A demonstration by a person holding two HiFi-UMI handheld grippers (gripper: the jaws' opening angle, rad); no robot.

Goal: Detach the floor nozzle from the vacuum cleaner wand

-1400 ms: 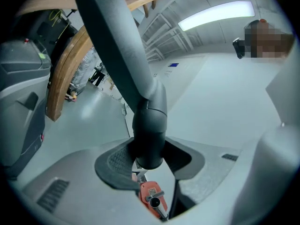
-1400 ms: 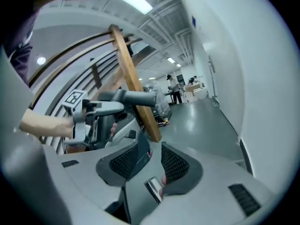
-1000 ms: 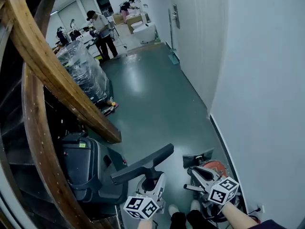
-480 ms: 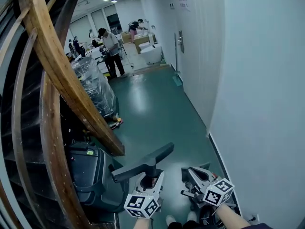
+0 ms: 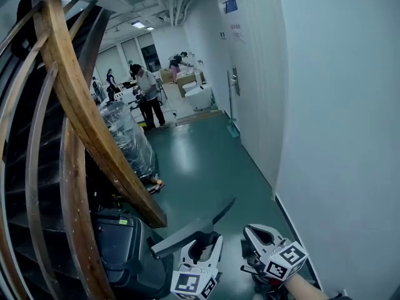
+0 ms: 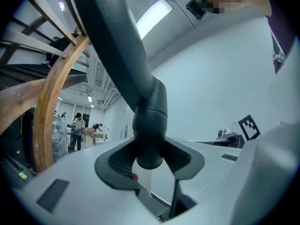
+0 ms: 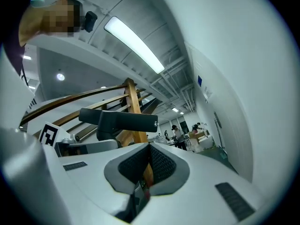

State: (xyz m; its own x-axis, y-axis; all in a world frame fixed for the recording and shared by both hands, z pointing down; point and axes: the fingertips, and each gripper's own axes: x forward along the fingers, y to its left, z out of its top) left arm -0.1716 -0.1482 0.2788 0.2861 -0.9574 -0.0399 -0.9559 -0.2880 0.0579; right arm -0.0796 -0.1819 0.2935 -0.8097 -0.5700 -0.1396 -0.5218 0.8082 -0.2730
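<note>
The dark grey floor nozzle (image 5: 194, 225) is a long flat bar on a round neck, lifted off the floor. My left gripper (image 5: 203, 250) is shut on that neck. In the left gripper view the neck (image 6: 150, 121) sits pinched between the pads and the bar (image 6: 110, 36) slants up to the left. My right gripper (image 5: 257, 231) hangs just right of it, shut with nothing between its pads (image 7: 161, 165). From the right gripper view the nozzle (image 7: 119, 121) shows to the left, apart from the jaws. No wand is in view.
A curved wooden stair rail (image 5: 75, 111) sweeps down the left side. A dark machine (image 5: 122, 245) stands under it, with a plastic-wrapped pallet (image 5: 125, 136) behind. A white wall (image 5: 337, 136) runs along the right. People (image 5: 148, 95) stand at the far end of the green floor (image 5: 200, 161).
Both grippers have risen, the left one carrying the nozzle. The right jaws have closed. The view has tilted up, and the orange vacuum body at the bottom right is gone from sight.
</note>
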